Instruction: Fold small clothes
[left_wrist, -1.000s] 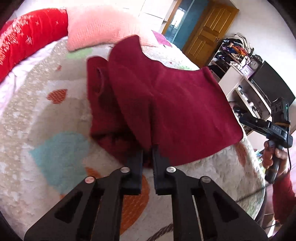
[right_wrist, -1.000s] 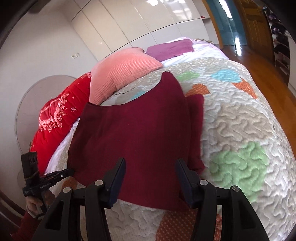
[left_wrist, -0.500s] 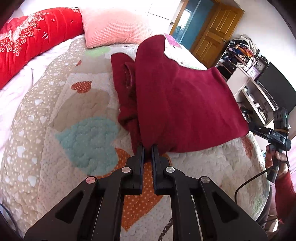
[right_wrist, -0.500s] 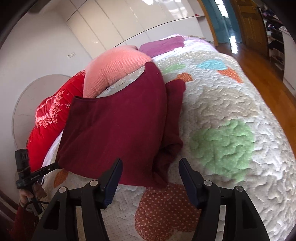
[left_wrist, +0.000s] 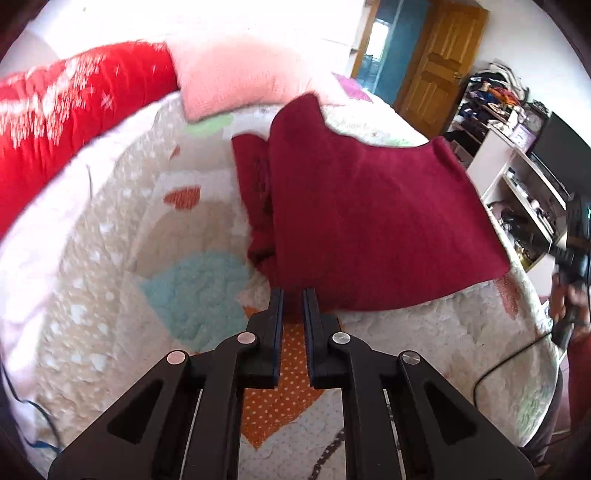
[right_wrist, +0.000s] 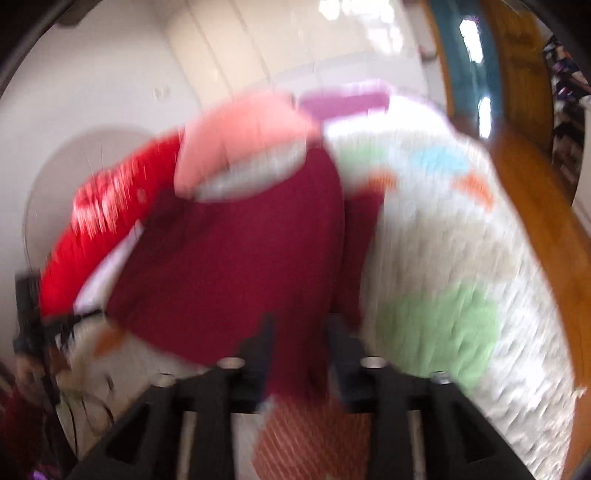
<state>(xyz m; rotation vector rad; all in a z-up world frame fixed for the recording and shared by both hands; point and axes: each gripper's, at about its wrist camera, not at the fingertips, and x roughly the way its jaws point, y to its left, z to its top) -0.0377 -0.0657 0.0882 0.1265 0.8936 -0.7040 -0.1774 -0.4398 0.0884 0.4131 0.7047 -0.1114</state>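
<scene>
A dark red garment (left_wrist: 369, 221) lies on the quilt (left_wrist: 110, 258) of a bed, its body spread flat with a side already folded inward, so a narrower strip shows along its left edge in the left view. The left gripper (left_wrist: 293, 299) sits at the near hem with its fingers closed; the cloth appears pinched between their tips, probably to anchor or lift that corner for the next fold. The right gripper (right_wrist: 299, 332), blurred, is closing its fingers around the hem at the opposite near corner; cloth lies between them, though pad contact cannot be told. A pink pillow (left_wrist: 236, 74) lies beyond.
</scene>
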